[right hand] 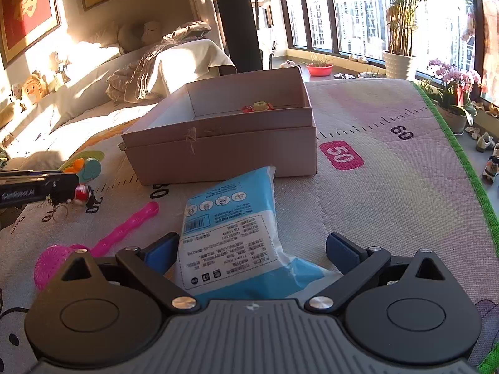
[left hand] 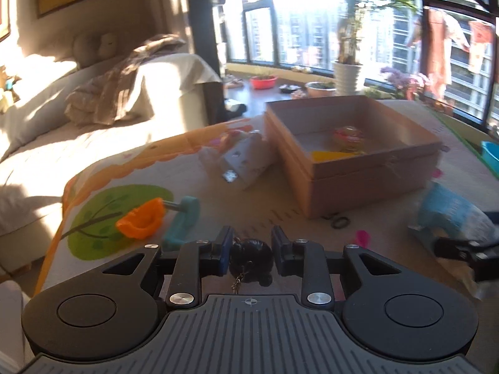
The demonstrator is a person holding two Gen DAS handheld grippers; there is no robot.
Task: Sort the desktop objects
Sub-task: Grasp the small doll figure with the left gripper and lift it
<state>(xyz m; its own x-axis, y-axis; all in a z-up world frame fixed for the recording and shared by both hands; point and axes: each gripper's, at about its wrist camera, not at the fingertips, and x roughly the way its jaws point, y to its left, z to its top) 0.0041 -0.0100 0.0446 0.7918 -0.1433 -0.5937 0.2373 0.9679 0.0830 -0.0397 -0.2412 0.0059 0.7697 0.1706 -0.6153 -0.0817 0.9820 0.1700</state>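
My left gripper [left hand: 252,247] is shut on a small black keychain figure [left hand: 251,257] with a chain hanging from it, held above the mat. The same figure shows in the right wrist view [right hand: 81,194], with red and white on it. My right gripper [right hand: 252,246] is open, its jaws either side of a blue and white plastic packet [right hand: 237,227] lying on the mat. The open cardboard box [left hand: 358,168] [right hand: 224,143] stands ahead and holds a yellow piece [left hand: 330,155] and a round toy [left hand: 349,135].
An orange toy [left hand: 142,218] and a teal toy [left hand: 182,221] lie at the mat's left edge. A white toy house [left hand: 240,162] leans by the box. A pink scoop [right hand: 103,240] lies left of the packet. A black hair tie [left hand: 340,222] lies before the box.
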